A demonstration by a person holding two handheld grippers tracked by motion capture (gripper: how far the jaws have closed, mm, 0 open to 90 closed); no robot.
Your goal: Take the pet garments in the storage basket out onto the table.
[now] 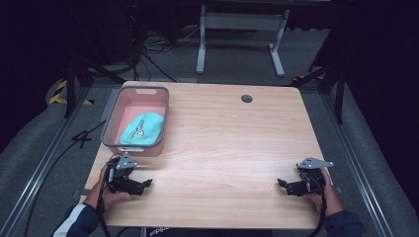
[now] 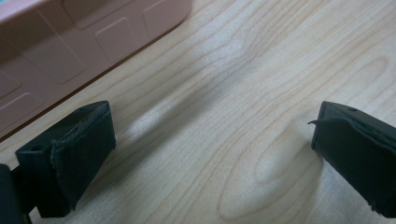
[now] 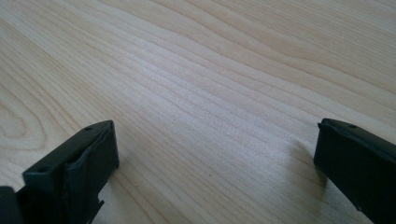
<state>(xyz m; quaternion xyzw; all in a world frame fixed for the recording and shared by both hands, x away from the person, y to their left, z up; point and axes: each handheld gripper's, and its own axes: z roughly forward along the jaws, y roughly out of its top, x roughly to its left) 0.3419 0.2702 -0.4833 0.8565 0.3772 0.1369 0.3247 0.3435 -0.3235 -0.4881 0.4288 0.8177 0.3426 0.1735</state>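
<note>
Dark room, grey floor, light wood table (image 1: 227, 148) in the middle. Left gripper (image 1: 146, 183) rests low on the table near the front left corner, jaws spread wide, nothing between them; the left gripper view has bare wood grain between the two black jaws. Just beyond it, near but apart, sits a pink bin (image 1: 111, 123) with a grey rim at the table's left edge; its pink side wall (image 2: 70, 51) fills the upper left corner of the left gripper view. Inside the bin lies a teal pouch (image 1: 143, 128) with a small white print on it, too small to read. Right gripper (image 1: 281, 183) rests near the front right corner, well apart from the left one, jaws also released and empty, bare wood between them in the right gripper view. Both grippers point inward, toward each other. A hand holds each; the left sleeve (image 1: 74, 222) is dark with a white stripe. Round dark hole (image 1: 246, 98) near the table's far edge. White desk frame (image 1: 242, 34) and cables (image 1: 148, 47) on the floor behind.
</note>
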